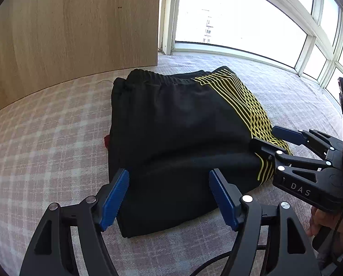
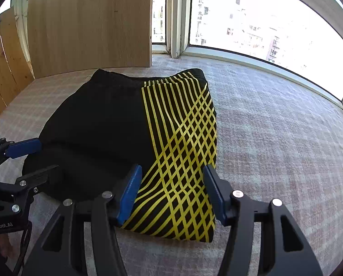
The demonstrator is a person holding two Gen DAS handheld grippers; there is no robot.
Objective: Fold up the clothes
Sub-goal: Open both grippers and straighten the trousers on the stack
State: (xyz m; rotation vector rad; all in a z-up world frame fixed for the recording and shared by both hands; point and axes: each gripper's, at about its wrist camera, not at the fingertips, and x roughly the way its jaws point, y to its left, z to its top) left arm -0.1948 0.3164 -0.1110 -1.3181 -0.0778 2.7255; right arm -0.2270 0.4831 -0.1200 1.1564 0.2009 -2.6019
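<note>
While the folded black garment (image 1: 178,138) lies flat on the checked pink-and-white cloth (image 1: 44,142) that covers the surface, we see both tools held low at its near edge. On the far left, beyond the left tool (image 1: 169,197), a pale wooden panel (image 1: 74,23) stands upright at the back of the cloth, and a small red scrap (image 1: 107,141) peeks out from under the garment's left edge. The left tool is spread wide, its blue pads (image 1: 115,199) apart, with the garment's near black fold lying between and just ahead of them; nothing is pinched. Ahead of that tool the elastic waistband (image 1: 162,79) runs along the garment's far edge. To the right, the yellow criss-cross stripes (image 2: 178,161) cover the garment's right part. The right tool (image 2: 172,192) is likewise spread, its fingers either side of the striped near corner, and we cannot tell whether they touch the fabric. In the left wrist view a hand (image 1: 323,223) grips the right tool's handle. Beyond and to the right of both tools, a curved window (image 2: 263,18) shows apartment buildings outside.
</note>
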